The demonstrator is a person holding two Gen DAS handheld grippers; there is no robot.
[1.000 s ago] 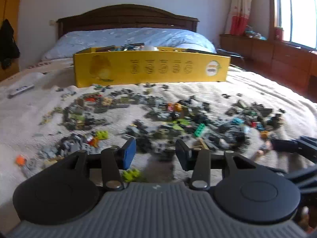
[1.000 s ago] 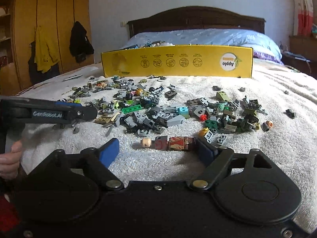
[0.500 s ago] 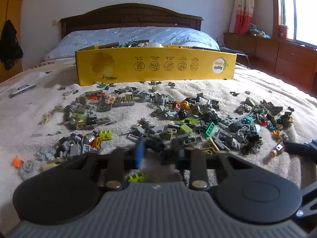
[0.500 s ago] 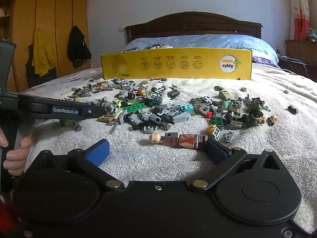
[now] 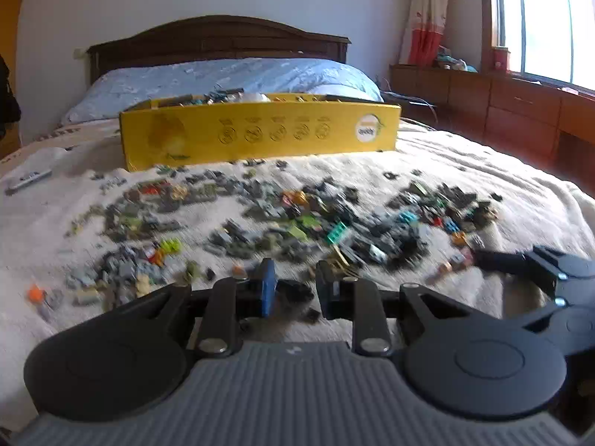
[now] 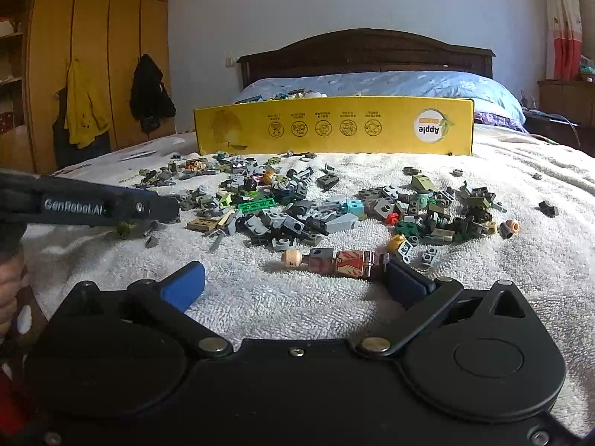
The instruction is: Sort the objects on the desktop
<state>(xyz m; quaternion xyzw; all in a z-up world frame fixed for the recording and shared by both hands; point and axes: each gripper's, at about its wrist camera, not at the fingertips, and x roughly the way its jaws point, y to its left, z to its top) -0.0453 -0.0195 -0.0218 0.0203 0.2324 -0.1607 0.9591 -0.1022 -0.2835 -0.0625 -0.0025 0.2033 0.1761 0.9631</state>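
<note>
Several small building bricks (image 6: 297,208) lie scattered on the white towelling bedcover (image 6: 520,260); the same pile of bricks (image 5: 334,230) is blurred in the left wrist view. A toy figure (image 6: 334,262) with a tan head lies flat just past my right gripper (image 6: 295,284), whose jaws stand wide open with only cover between them. My left gripper (image 5: 295,286) hangs low over the pile's near left edge. Its jaws are opening with a narrow gap, and a small dark piece (image 5: 297,291) sits in that gap, not pinched. The left gripper (image 6: 111,206) shows side-on at the left.
A long yellow cardboard box (image 6: 334,126) with pieces inside stands across the bed behind the bricks. A blue pillow (image 6: 390,81) and a dark headboard (image 6: 364,48) lie beyond it. A wooden wardrobe (image 6: 74,55) is on the left, and a person's hand (image 6: 7,290) holds the left tool.
The left jaws closed almost together, then parted again, and the left wrist view has pulled back a little. The lime brick under them is gone from view. The right jaws spread wider.
</note>
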